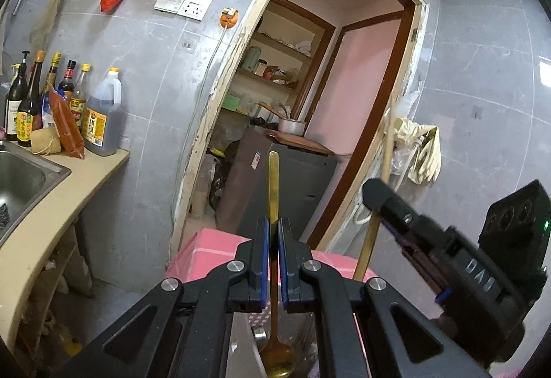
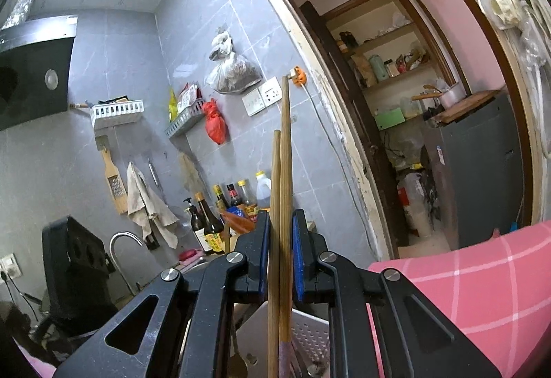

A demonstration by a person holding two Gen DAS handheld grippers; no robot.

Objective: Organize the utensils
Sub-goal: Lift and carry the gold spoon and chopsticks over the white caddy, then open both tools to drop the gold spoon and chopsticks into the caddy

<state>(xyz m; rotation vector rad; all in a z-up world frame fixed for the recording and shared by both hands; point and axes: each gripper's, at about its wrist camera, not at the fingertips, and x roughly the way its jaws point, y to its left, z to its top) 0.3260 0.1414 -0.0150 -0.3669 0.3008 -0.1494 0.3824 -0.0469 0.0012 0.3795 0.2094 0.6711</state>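
My left gripper [image 1: 273,226] is shut on a gold metal spoon [image 1: 273,185]. The handle points up past the fingertips and the bowl [image 1: 277,360] hangs below the jaws over a metal container. My right gripper [image 2: 279,221] is shut on a pair of wooden chopsticks [image 2: 284,150] that stand upright between its blue pads. The right gripper also shows in the left wrist view [image 1: 447,250] at the right, with the chopsticks [image 1: 370,233] under it. A white perforated utensil holder [image 2: 310,336] lies below the right jaws.
A pink checked cloth [image 2: 465,274] covers the surface below both grippers. A counter with a steel sink [image 1: 20,178] and sauce bottles [image 1: 69,102] is at the left. An open doorway [image 1: 344,102] with a grey cabinet [image 1: 286,192] and shelves is ahead. A faucet [image 2: 124,240] is at the left.
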